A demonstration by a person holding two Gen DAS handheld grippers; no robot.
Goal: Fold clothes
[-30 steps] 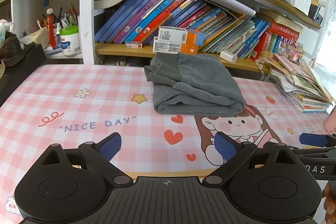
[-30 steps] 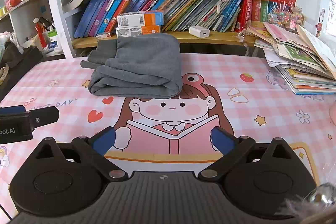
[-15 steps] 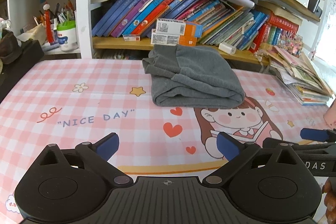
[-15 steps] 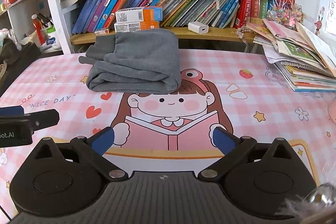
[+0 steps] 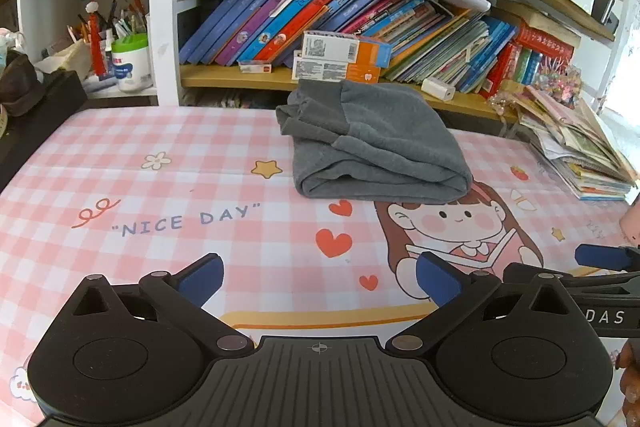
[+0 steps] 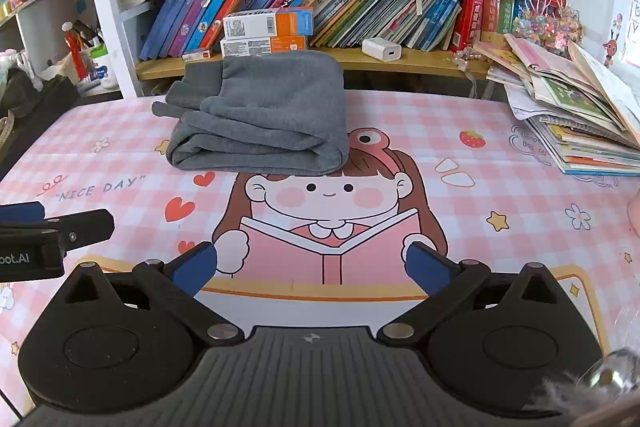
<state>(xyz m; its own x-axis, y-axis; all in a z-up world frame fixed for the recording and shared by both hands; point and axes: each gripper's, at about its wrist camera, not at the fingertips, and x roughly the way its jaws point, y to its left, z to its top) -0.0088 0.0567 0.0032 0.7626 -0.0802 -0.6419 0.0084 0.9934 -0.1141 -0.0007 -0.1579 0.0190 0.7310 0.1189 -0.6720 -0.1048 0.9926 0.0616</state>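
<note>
Left gripper point(image 5: 318, 277) and right gripper point(image 6: 312, 267): jaws wide apart, empty, the left marginally wider than before. Folded grey garment point(image 5: 376, 143), possibly trousers, lies unmoved at the pink tablecloth's point(image 5: 140, 187) far edge.

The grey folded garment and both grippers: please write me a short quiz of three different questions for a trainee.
1. True or false: the grey garment lies folded on the table.
2. The left gripper holds: A) the garment, B) nothing, C) a book.
3. Fill in: beside the garment the tablecloth reads "NICE ___".

Key: 1 true. 2 B; the right gripper is also empty, jaws apart. 3 DAY.
</note>
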